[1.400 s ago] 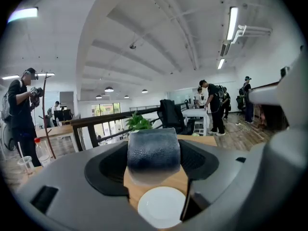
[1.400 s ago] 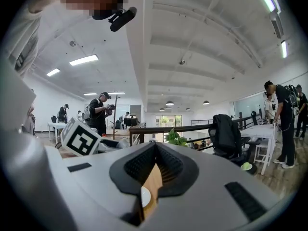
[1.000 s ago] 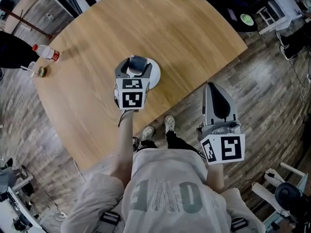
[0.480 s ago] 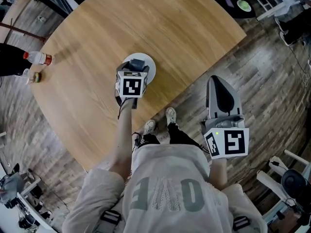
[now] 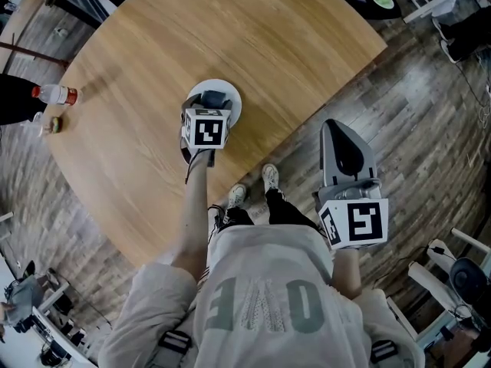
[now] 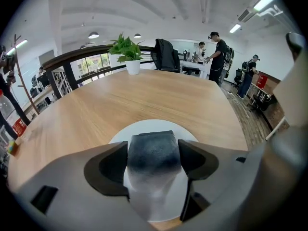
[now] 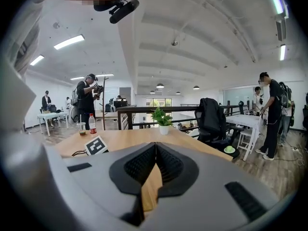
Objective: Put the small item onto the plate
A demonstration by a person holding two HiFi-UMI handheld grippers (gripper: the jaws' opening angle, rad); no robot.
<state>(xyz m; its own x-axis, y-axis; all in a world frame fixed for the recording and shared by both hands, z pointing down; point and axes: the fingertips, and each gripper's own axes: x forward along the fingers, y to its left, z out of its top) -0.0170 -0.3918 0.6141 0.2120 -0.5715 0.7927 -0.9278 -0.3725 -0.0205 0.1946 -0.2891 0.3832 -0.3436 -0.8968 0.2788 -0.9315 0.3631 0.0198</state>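
A white round plate (image 5: 232,98) (image 6: 144,128) sits on the round wooden table (image 5: 253,37), near its front edge. My left gripper (image 5: 212,102) (image 6: 153,154) is over the plate, shut on the small item (image 6: 153,150) (image 5: 215,97), a soft block that is dark at its far end and pale nearer the camera. I cannot tell whether the item touches the plate. My right gripper (image 5: 335,129) (image 7: 155,150) is off the table to the right, above the wooden floor, with its jaws shut and nothing between them.
A bottle with a red label (image 5: 54,94) and a small cup (image 5: 52,123) stand at the table's left edge. A potted plant (image 6: 127,52) stands at the far edge, and a chair with a dark jacket (image 6: 166,56) is behind it. People stand in the background.
The left gripper stays over the plate with the item between its jaws. The head view has shifted a little. The right gripper has hardly moved.
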